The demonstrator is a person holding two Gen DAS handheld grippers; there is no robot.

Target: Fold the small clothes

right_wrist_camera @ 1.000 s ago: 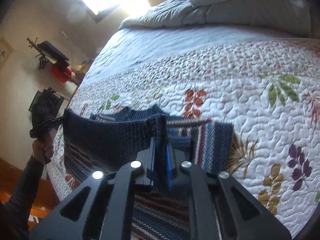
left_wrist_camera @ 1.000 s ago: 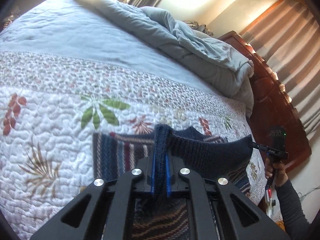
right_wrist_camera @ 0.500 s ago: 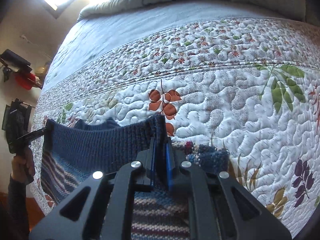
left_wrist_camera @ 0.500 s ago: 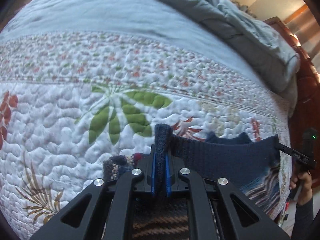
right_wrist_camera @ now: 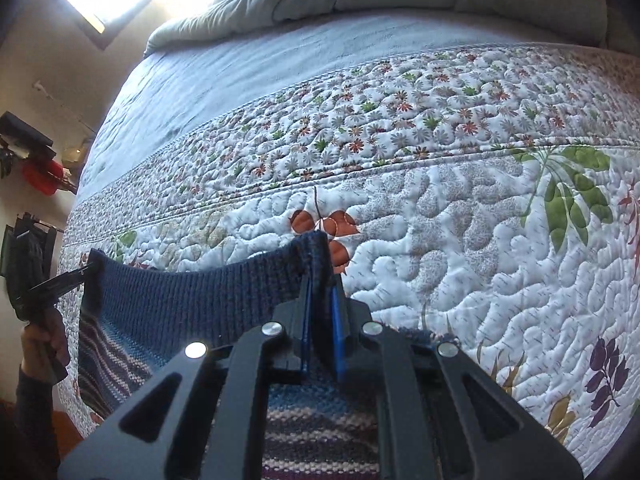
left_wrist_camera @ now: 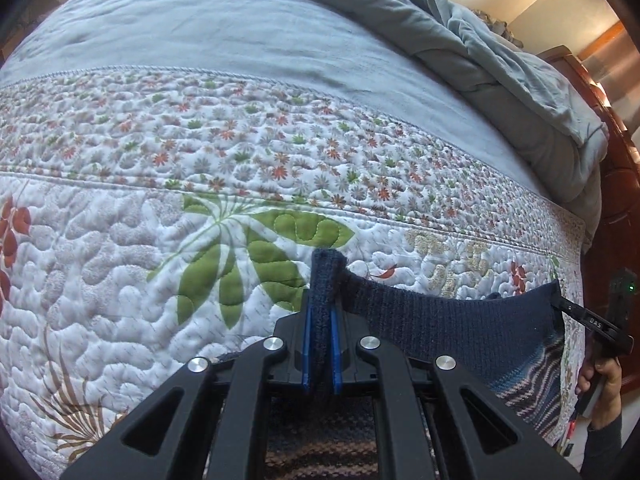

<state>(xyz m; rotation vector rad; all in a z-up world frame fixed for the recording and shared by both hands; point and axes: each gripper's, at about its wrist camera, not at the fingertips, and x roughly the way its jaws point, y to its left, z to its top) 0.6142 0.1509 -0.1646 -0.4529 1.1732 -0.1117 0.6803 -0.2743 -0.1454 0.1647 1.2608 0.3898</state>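
A small knit sweater (left_wrist_camera: 452,332), navy ribbed hem with blue, white and maroon stripes, hangs stretched between my two grippers over the floral quilt (left_wrist_camera: 160,264). My left gripper (left_wrist_camera: 320,320) is shut on one corner of the hem. My right gripper (right_wrist_camera: 322,304) is shut on the other corner of the sweater (right_wrist_camera: 192,300). Each gripper shows in the other's view, the right one (left_wrist_camera: 576,312) at the far right, the left one (right_wrist_camera: 68,280) at the far left. The sweater's lower part is hidden under the gripper bodies.
A crumpled grey comforter (left_wrist_camera: 500,64) lies at the head of the bed. A wooden headboard (left_wrist_camera: 616,184) stands at the right in the left wrist view. A wall with red and black items (right_wrist_camera: 36,168) is at the left in the right wrist view.
Both grippers have carried the sweater's hem forward across the quilt, away from the near edge. The striped body that lay flat ahead of them is now below and behind them.
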